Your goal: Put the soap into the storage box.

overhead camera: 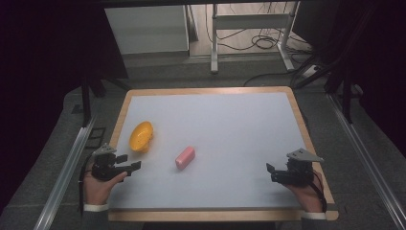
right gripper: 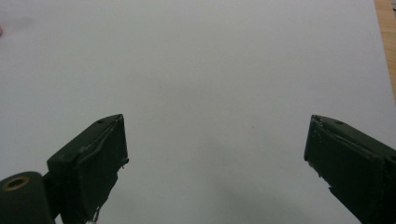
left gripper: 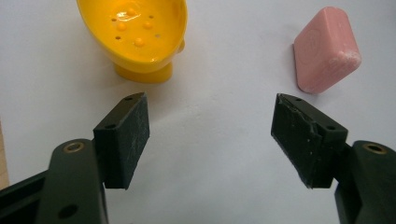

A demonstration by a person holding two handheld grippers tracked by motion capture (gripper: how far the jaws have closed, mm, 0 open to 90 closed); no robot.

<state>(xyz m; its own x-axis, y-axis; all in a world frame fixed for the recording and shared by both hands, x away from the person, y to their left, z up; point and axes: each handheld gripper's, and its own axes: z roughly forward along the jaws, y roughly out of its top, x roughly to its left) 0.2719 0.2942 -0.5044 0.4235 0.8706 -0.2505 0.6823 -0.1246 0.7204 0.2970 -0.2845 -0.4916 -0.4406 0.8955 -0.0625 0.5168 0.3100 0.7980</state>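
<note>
Since both grippers sit at the near edge of the table point(overhead camera: 287, 103) with nothing between their jaws, the work looks not yet begun. The left gripper point(overhead camera: 128, 162) rests at about 8 o'clock on the white top, jaws spread wide, and its own view point(left gripper: 211, 135) looks straight past them at the two things closest to it. The yellow dish point(overhead camera: 141, 136) lies just beyond it at about 9 o'clock, tipped so its hollow faces the gripper; the pink soap point(overhead camera: 185, 157) lies flat near 7 o'clock from the middle, a short way right of the dish and apart from it. In the left gripper view the dish point(left gripper: 135, 35) stands at 11 o'clock and the soap point(left gripper: 327, 51) at 1 o'clock, so either is an easy reach; I judge the soap is meant for the dish. The right gripper point(overhead camera: 270, 173) waits at 4 o'clock, well apart from both, jaws likewise wide in its own view point(right gripper: 215, 163), probably held clear.

The dish's top rim is cut off in the left gripper view, and what props it tilted is hard to make out. The embossing on the soap is unreadable.
</note>
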